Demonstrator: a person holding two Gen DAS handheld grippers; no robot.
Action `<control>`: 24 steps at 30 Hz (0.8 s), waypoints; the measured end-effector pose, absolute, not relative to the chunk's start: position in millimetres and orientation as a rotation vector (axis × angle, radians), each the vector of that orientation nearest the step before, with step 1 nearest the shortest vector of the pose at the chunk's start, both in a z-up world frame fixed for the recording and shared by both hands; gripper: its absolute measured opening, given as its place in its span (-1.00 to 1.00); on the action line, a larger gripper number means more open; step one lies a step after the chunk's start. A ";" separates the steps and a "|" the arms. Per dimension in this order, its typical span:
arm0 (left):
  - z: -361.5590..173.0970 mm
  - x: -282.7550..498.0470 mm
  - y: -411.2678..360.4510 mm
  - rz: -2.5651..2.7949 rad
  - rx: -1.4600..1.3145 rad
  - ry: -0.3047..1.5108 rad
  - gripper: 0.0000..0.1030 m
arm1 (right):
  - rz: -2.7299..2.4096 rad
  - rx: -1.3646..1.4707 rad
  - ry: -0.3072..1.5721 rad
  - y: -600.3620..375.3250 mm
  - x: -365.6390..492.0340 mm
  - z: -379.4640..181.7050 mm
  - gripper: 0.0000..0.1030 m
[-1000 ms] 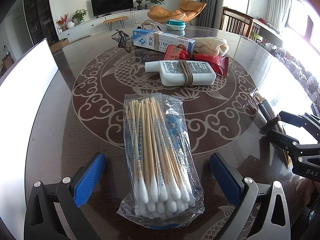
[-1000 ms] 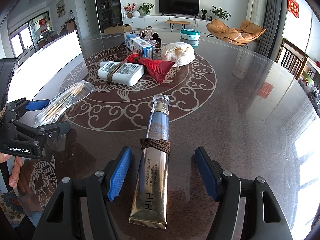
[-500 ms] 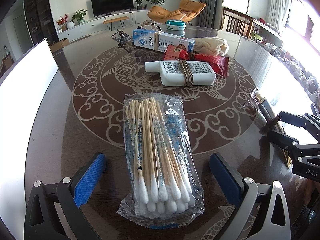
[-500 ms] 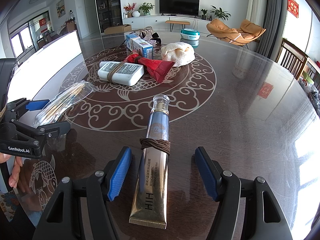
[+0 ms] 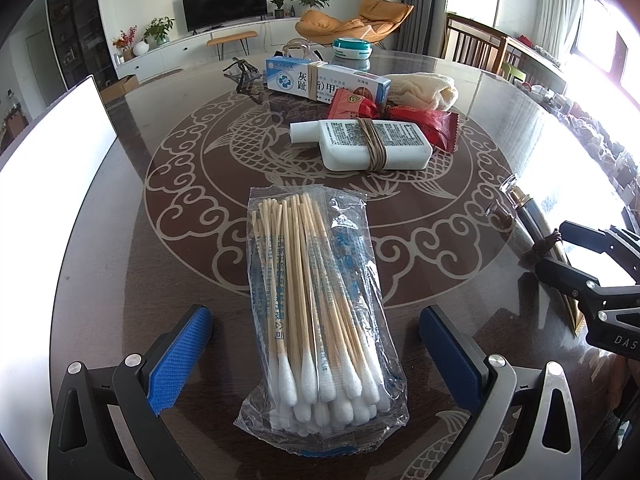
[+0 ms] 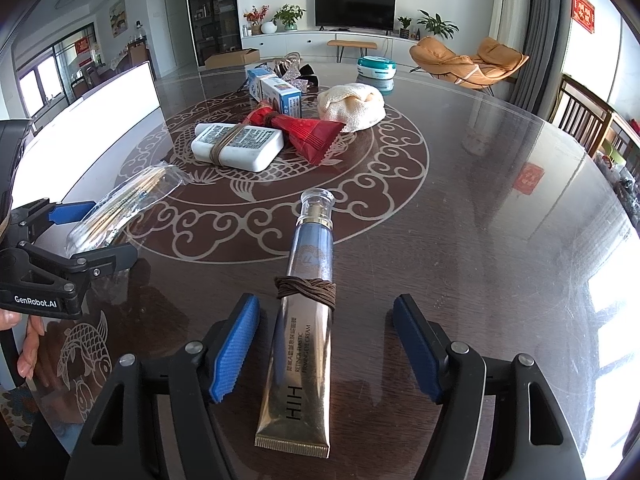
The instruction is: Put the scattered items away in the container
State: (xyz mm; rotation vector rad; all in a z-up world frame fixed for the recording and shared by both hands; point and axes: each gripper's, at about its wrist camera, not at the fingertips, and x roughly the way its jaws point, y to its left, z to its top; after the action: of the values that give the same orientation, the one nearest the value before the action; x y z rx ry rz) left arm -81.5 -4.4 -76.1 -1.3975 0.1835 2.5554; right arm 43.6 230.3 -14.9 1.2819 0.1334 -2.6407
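Two close wrist views, shared table point(image 5: 120, 280)

The one change is in my right gripper point(image 6: 326, 312): its jaws have just been opening, and they now stand a little wider than they do half a second earlier. The blue ribbed pads point(image 6: 234, 344) each sit slightly further out, the left one a touch more to the left and the right one a touch more to the right. The gaps of dark glossy table point(image 6: 480, 200) on either side of the gold and blue cream tube with the brown cord wound round its middle point(image 6: 308, 320) are a shade broader. That tube lies between the pads and neither pad touches it.
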 end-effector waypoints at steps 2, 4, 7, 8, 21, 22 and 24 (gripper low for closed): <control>-74.7 -89.2 -2.7 2.476 -1.476 0.221 1.00 | -2.580 1.268 0.050 238.2 42.0 -12.2 0.37; -73.9 -95.7 -0.5 2.427 -1.529 0.247 1.00 | -2.519 1.294 -0.018 247.2 35.7 -9.6 0.36; -72.8 -98.7 6.8 2.408 -1.527 0.308 1.00 | -2.423 1.410 -0.094 256.2 15.3 -4.8 0.37; -72.2 -99.0 9.7 2.403 -1.521 0.325 1.00 | -2.383 1.450 -0.114 257.3 8.3 -3.8 0.36; -38.6 -82.7 -10.5 2.430 -1.450 0.167 -0.41 | -2.206 1.654 0.382 195.1 9.7 1.4 -0.44; -33.7 -78.7 -14.9 2.441 -1.430 0.148 -0.41 | -2.209 1.642 0.397 194.0 13.4 4.1 -0.44; -20.7 -69.8 -21.4 2.469 -1.387 0.133 -0.41 | -2.223 1.613 0.395 193.2 19.8 13.2 -0.44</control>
State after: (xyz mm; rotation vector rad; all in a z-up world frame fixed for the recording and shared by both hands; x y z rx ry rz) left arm -69.8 -21.4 -20.7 -1.3870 0.1331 2.4689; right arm 19.8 193.2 13.2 1.6129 0.3949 -2.2229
